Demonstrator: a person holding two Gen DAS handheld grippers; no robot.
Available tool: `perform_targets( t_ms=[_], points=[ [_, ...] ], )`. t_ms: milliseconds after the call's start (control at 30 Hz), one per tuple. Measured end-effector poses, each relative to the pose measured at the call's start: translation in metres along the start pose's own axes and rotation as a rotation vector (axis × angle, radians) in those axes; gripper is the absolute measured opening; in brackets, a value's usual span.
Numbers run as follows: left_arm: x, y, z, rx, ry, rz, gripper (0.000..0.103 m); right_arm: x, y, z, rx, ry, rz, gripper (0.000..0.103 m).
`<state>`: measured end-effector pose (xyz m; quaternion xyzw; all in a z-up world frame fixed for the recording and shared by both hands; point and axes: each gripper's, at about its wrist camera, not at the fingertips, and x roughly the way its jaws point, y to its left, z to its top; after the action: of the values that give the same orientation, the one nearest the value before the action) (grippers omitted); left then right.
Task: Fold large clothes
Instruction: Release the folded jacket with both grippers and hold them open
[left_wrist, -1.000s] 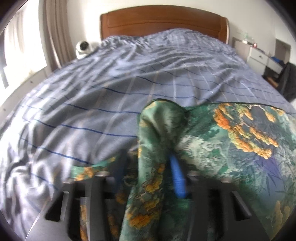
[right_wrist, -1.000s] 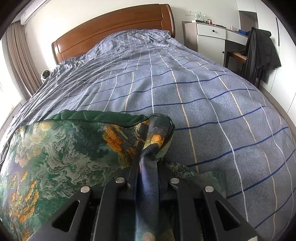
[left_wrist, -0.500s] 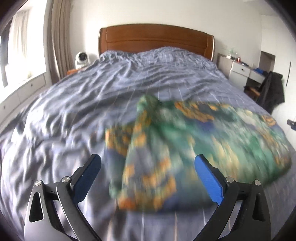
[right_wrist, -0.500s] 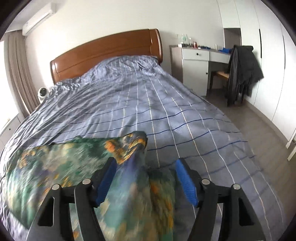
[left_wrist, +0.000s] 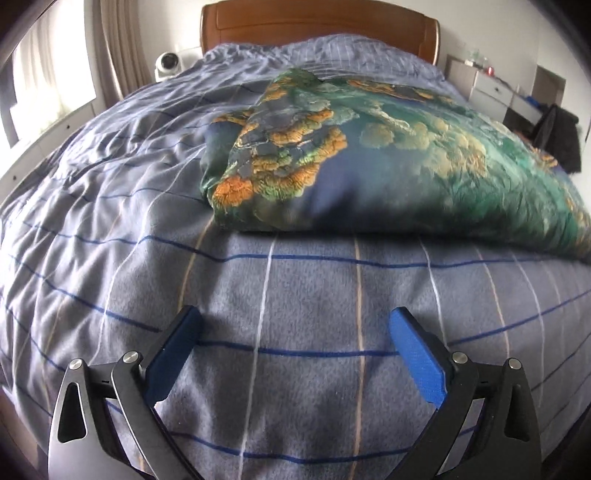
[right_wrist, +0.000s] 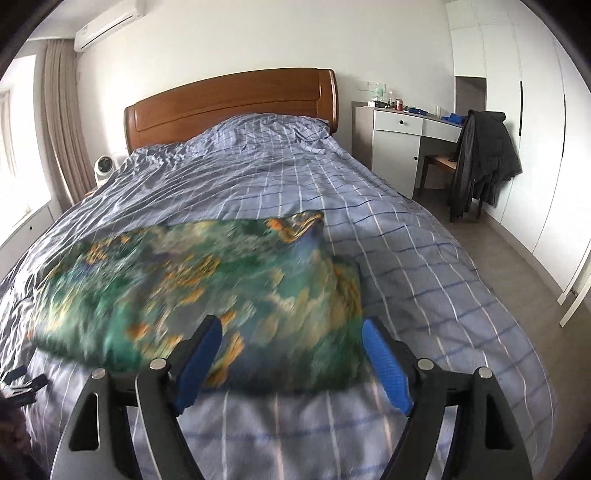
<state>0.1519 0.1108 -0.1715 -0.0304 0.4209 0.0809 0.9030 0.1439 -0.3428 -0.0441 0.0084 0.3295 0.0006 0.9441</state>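
The left gripper (left_wrist: 295, 325) hangs over bare checked blanket (left_wrist: 306, 314), jaws spread wide with nothing between them. The right gripper (right_wrist: 291, 336) has just been opening its jaws; nothing sits between them now. Beyond both, the folded green patterned garment (left_wrist: 406, 155) lies flat on the bed, short of the wooden headboard (right_wrist: 229, 99).

garment (right_wrist: 207, 291) lies on bed (right_wrist: 424, 266), near its foot end; headboard (right_wrist: 229, 103) behind. desk (right_wrist: 399, 147) right of bed w/ chair (right_wrist: 480, 162) (jacket on it), fan (right_wrist: 105, 168) left.
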Motion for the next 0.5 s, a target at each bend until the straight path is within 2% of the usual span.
perform_targets(
  t_ms=[233,500],
  points=[
    [0.005,0.002,-0.006,-0.030,0.018,0.000,0.103,-0.020,0.021,-0.021,-0.010,0.013,0.037,0.080],
    [0.006,0.009,-0.007,-0.061,0.041,-0.041,0.103,-0.030,0.029,-0.024,-0.027,0.002,0.030,0.081]
  ],
)
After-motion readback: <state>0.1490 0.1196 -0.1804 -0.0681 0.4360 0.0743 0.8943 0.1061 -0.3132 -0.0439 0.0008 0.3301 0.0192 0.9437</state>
